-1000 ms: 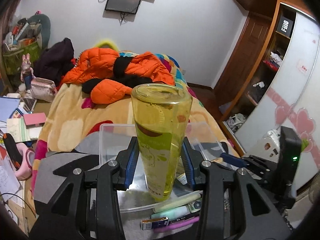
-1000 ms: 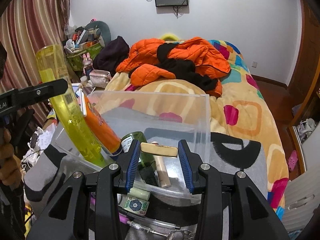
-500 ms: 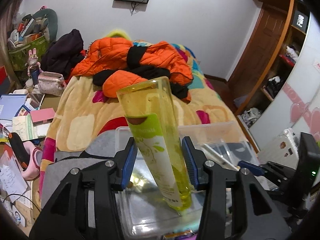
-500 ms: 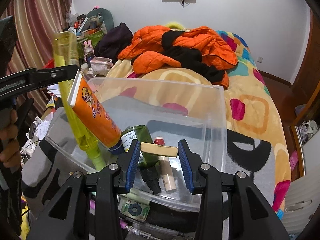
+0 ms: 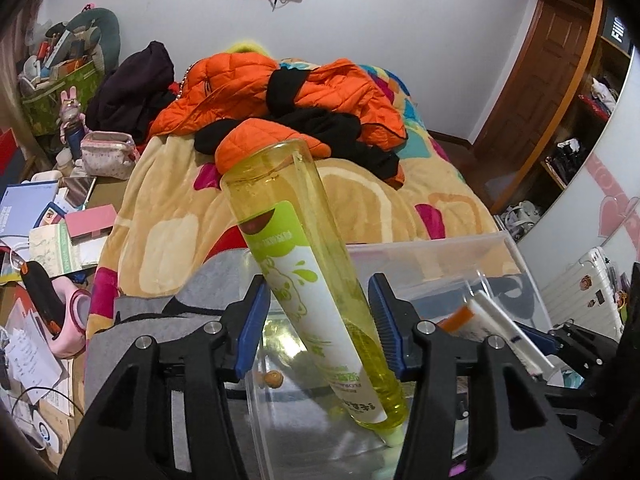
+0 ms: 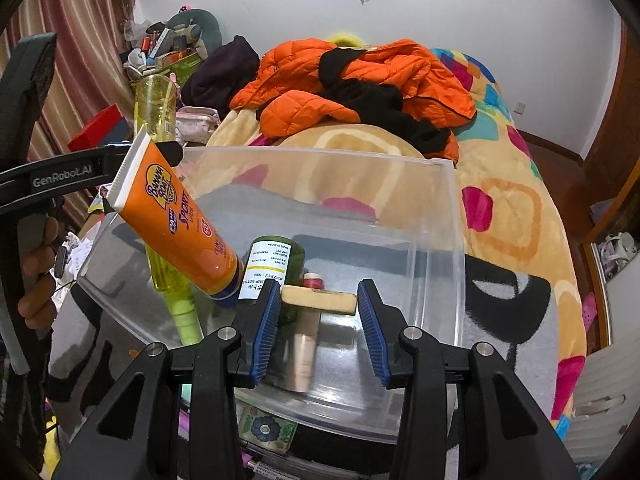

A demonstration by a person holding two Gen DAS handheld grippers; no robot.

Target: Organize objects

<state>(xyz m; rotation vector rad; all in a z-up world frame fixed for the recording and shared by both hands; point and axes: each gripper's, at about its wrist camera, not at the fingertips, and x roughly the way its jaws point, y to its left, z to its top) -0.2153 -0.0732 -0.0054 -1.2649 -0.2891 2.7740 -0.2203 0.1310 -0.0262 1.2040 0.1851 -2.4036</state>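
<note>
A tall yellow bottle (image 5: 308, 280) leans cap-down inside the clear plastic bin (image 5: 440, 248), between the jaws of my left gripper (image 5: 318, 330), which stand wider than the bottle. It also shows in the right wrist view (image 6: 160, 184), beside an orange sunscreen tube (image 6: 180, 224), a green bottle (image 6: 276, 264) and a beige tube (image 6: 306, 344) in the bin (image 6: 448, 240). My right gripper (image 6: 318, 328) is shut on a small tan bar (image 6: 320, 300) and holds it over the bin's near side.
The bin sits on a grey cloth at the foot of a bed with orange jackets (image 6: 360, 76). A cluttered side table (image 5: 48, 232) lies at the left. Small items (image 6: 266, 430) lie in front of the bin. A wardrobe (image 5: 560, 80) stands right.
The left gripper lowered the yellow bottle into the bin, tilted it and opened its jaws off it. The right gripper has kept hold of the tan bar and moved slightly nearer the bin.
</note>
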